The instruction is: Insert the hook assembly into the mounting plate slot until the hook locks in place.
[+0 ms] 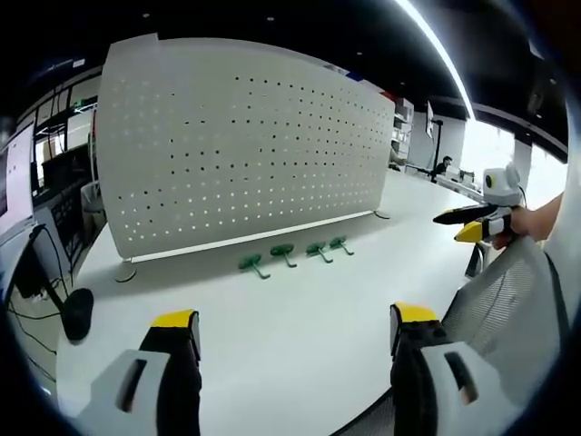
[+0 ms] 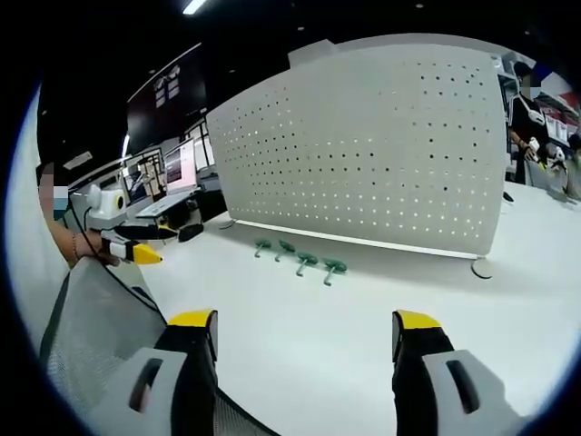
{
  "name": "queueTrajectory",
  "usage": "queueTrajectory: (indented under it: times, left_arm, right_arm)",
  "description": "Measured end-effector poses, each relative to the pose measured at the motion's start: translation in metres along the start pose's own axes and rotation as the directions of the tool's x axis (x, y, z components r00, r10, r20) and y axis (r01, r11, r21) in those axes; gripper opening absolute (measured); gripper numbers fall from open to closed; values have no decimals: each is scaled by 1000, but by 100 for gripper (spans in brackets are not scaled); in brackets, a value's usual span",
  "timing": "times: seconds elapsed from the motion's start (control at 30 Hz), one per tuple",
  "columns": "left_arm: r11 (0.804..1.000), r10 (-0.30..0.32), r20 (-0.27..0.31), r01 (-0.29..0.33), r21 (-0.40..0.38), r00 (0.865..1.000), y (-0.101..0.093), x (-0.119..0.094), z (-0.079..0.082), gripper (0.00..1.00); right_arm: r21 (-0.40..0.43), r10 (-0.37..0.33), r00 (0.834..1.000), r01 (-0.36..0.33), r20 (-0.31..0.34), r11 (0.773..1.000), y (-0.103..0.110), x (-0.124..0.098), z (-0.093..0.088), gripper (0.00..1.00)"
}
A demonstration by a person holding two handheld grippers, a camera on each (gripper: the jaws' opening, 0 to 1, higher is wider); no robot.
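Four green hooks lie in a row at the pegboard's foot, twelve o'clock of both grippers, jaws apart, empty: left gripper, right gripper, held back before picking.

The four green hooks on the tabletop were too small for their locking ends to be made out. The pegboard's holes were too fine to tell slots from round holes. A mesh chair back hid the tabletop's near right edge in the left gripper view. The left tool and right tool were cut off at the bottom edge. Monitors at far left were blurred.
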State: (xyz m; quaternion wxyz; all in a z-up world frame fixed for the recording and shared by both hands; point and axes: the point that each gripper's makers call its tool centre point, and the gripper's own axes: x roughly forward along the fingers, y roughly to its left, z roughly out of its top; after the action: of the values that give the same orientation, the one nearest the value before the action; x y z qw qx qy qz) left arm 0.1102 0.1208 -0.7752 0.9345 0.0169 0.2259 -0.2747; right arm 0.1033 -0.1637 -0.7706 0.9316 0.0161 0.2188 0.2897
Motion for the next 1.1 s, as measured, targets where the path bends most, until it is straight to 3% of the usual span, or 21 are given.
queueTrajectory:
  times: [1.1]
  left_arm:
    - [1000, -9, 4, 9, -12, 1000, -1, -1, 4, 90]
  right_arm:
    - [1, 10, 1000, -10, -1, 1000, 3, 0, 4, 76]
